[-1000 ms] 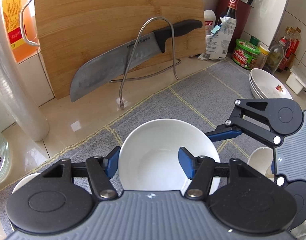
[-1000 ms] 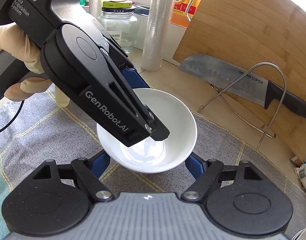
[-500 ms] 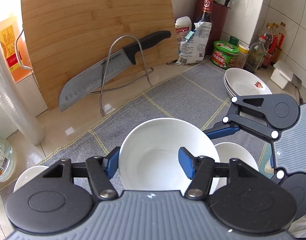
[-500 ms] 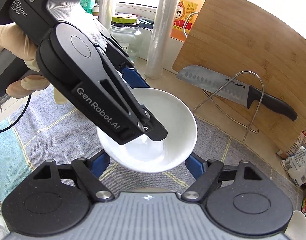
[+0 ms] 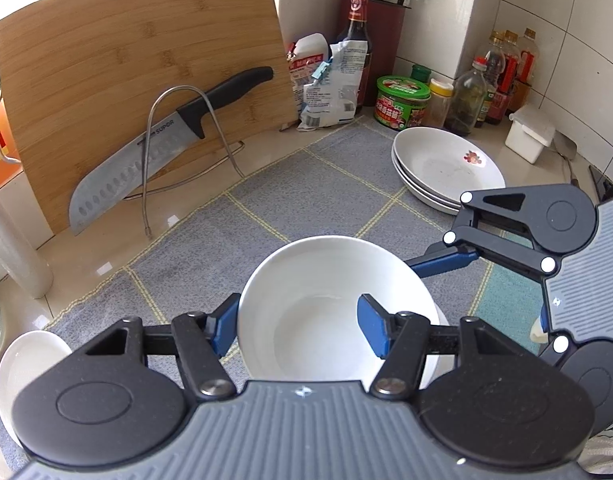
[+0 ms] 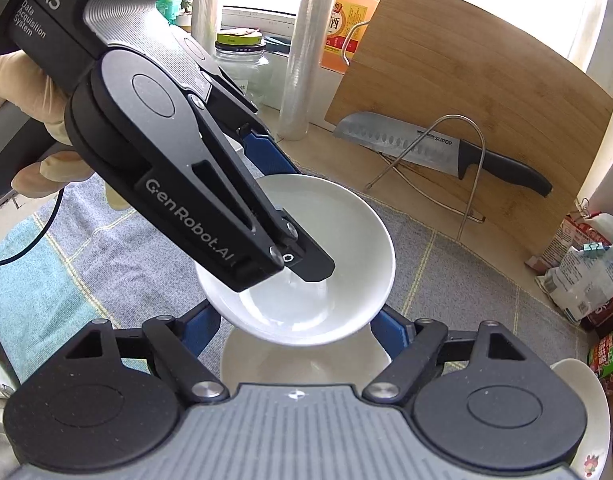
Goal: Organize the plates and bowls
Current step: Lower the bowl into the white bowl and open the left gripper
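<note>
Both grippers carry one white bowl: left fingers pinch its rim, right fingers clamp its sides; next, lower it into the bowl directly beneath, at six o'clock.

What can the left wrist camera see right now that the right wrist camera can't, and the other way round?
Only the left wrist view shows the knife block, the soy sauce bottle and the row of condiment bottles. Only the right wrist view shows the gloved hand, the glass jar and the left gripper's body. Both show the white bowl held by both grippers, the cutting board and the knife.
</note>
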The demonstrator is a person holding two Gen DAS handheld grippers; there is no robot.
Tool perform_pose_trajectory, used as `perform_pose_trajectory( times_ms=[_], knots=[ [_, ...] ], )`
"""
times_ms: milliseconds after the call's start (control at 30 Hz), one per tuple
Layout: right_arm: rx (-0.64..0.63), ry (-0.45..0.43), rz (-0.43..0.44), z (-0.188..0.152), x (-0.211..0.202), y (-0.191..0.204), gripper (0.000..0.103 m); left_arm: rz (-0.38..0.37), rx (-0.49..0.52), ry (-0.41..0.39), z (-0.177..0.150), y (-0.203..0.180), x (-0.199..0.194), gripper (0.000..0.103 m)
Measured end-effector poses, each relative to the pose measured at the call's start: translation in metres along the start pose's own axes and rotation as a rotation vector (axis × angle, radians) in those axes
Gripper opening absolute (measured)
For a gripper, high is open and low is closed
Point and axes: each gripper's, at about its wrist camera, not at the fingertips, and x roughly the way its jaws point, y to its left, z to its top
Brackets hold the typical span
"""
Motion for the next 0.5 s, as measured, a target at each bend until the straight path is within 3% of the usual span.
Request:
perform_pose_trajectory(
  times_ms=[500],
  knots=[
    [0.074, 0.036, -0.016, -0.035, -0.011, -0.007, 0.085, -0.049, 0.04, 0.038, -0.003, -0.032, 0.023, 0.061]
  ],
)
